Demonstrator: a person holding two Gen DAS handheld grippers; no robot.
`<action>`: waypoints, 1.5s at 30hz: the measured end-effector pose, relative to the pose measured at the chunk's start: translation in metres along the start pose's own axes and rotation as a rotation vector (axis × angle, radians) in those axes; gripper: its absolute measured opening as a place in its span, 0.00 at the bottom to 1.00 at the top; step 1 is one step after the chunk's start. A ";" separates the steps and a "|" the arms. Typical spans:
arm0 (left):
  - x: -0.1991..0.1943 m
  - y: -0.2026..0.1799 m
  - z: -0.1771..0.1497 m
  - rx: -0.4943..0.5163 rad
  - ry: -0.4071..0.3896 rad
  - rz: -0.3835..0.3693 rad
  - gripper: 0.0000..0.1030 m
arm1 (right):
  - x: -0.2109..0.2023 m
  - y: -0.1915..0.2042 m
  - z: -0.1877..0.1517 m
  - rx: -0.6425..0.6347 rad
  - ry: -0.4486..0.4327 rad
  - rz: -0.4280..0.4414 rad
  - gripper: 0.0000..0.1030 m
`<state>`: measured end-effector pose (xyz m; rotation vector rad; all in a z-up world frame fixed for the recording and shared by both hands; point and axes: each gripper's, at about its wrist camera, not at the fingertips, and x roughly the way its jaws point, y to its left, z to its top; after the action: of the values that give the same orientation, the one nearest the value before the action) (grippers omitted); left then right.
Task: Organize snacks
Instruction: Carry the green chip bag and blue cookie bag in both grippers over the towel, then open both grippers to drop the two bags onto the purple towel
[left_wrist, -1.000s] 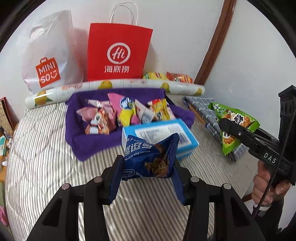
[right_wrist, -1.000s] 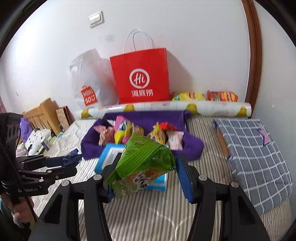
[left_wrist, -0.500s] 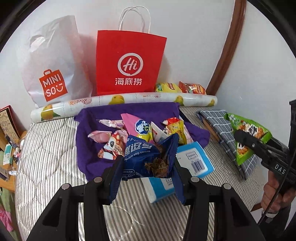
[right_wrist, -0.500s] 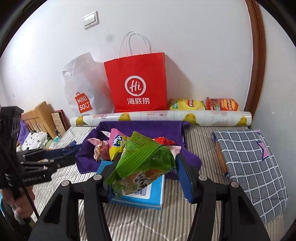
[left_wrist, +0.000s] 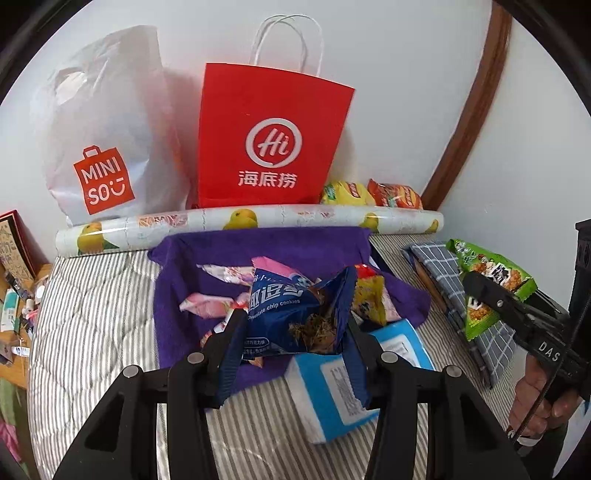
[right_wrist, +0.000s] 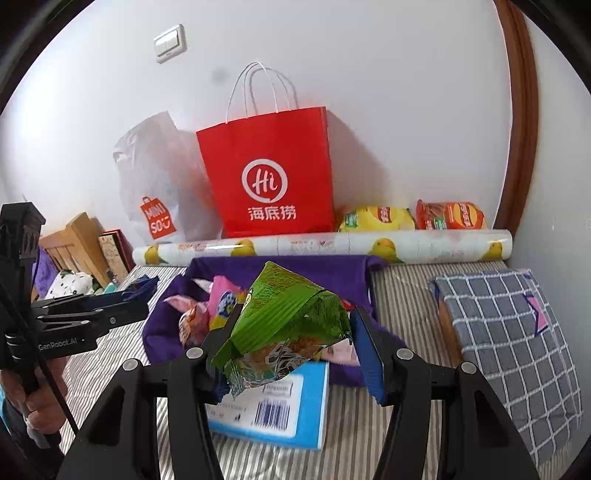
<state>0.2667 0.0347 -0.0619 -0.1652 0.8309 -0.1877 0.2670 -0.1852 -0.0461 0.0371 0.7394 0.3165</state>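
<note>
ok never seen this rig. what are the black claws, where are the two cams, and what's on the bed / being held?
No robot here: a person holds a hand-held gripper in each hand, each carrying a fisheye camera that looks along its two fingers.

Left wrist view: the left hand-held gripper is shut on a blue chocolate chip cookie bag.

Right wrist view: the right hand-held gripper is shut on a green snack bag.

On the striped bed lie a purple cloth piled with small snack packets and a blue box. Against the wall stand a red paper bag and a white Miniso bag.
</note>
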 end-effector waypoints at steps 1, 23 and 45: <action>0.003 0.003 0.003 -0.003 0.000 0.008 0.46 | 0.003 -0.001 0.003 0.003 -0.002 0.004 0.54; 0.076 0.033 0.061 -0.044 0.053 0.040 0.46 | 0.135 0.015 0.041 0.045 0.124 0.081 0.54; 0.132 0.033 0.055 -0.038 0.188 0.067 0.46 | 0.173 0.017 0.014 -0.014 0.246 0.077 0.56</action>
<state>0.3979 0.0406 -0.1269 -0.1571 1.0258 -0.1255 0.3923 -0.1165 -0.1467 0.0133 0.9809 0.4044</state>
